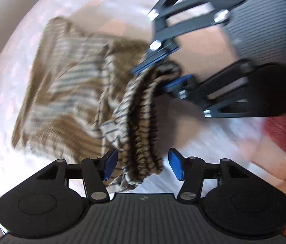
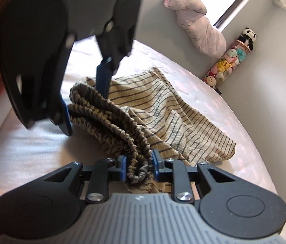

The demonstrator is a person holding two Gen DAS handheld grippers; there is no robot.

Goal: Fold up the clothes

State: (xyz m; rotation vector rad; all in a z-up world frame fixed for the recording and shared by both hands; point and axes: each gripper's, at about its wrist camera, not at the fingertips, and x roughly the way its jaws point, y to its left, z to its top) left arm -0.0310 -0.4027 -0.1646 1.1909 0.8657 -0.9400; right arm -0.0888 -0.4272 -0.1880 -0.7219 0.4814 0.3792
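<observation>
A beige garment of crinkled cotton with thin dark stripes (image 2: 163, 109) is spread across a pale pink, faintly patterned bedsheet (image 2: 234, 105). Its gathered elastic waistband (image 2: 126, 134) is bunched into a thick rope and lifted clear of the sheet, while the rest of the fabric trails down and lies flat behind it.

The right gripper (image 2: 139, 167), black with blue pads, is clamped on one end of that waistband; the elastic is seen pressed between its two pads in the right wrist view. In the left wrist view the same gripper (image 1: 159, 72) is seen from in front, with the fabric hanging down from it.

The left gripper (image 1: 142, 162) is held with its jaws apart. The waistband hangs between the blue pads (image 1: 110, 163), but the pads are not pressed on it. From the right wrist view the left gripper (image 2: 86, 101) is seen pointing steeply down over the bunched elastic, one blue finger (image 2: 102, 79) close against the cloth.

A row of small plush toys (image 2: 232, 59) is stacked against the grey wall.
</observation>
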